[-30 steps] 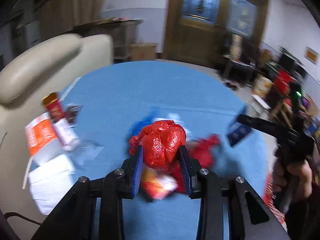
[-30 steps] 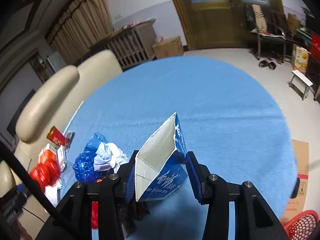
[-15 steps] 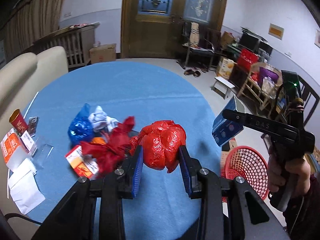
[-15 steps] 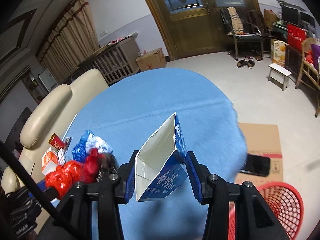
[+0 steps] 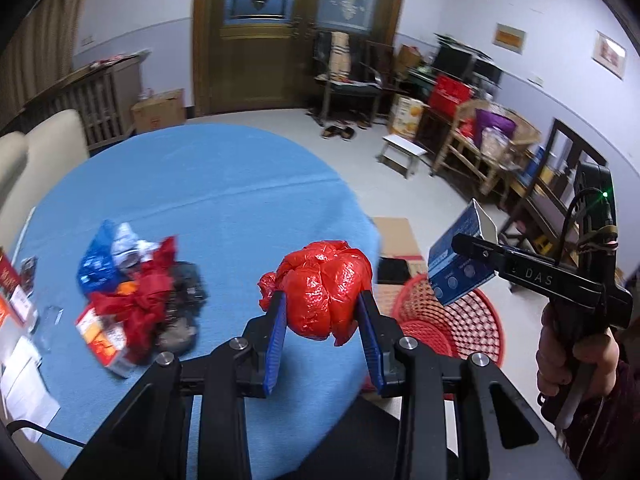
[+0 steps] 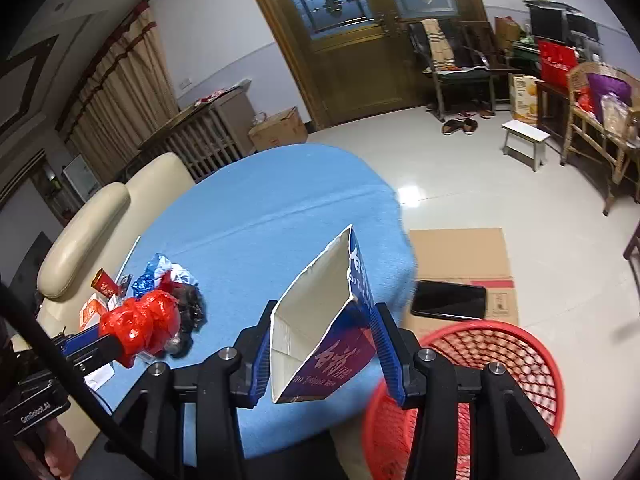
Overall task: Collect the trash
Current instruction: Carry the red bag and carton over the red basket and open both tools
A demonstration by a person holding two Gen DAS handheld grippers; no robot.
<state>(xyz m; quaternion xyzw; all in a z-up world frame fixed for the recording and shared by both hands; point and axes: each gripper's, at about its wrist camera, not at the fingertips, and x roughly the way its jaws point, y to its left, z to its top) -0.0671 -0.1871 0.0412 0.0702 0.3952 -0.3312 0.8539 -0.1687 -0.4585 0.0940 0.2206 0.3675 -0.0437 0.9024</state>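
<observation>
My left gripper (image 5: 323, 312) is shut on a crumpled red plastic bag (image 5: 326, 286), held above the right edge of the blue round table (image 5: 224, 184). My right gripper (image 6: 326, 344) is shut on an open blue carton (image 6: 320, 336); the carton also shows in the left wrist view (image 5: 460, 268), above the red mesh basket (image 5: 452, 320). The basket (image 6: 480, 364) stands on the floor beside the table. A pile of trash (image 5: 140, 300), red, blue and dark scraps, lies on the table to the left. The red bag also shows in the right wrist view (image 6: 140, 326).
Papers and small packets (image 5: 16, 320) lie at the table's left edge by a cream sofa (image 6: 88, 220). A flat cardboard sheet (image 6: 460, 256) with a black phone (image 6: 448, 300) lies on the floor behind the basket. Chairs, a stool (image 6: 524, 140) and shelves stand at the right.
Both grippers have swung right with their loads, from over the table's middle to its right edge. The red basket has come into view below the right gripper.
</observation>
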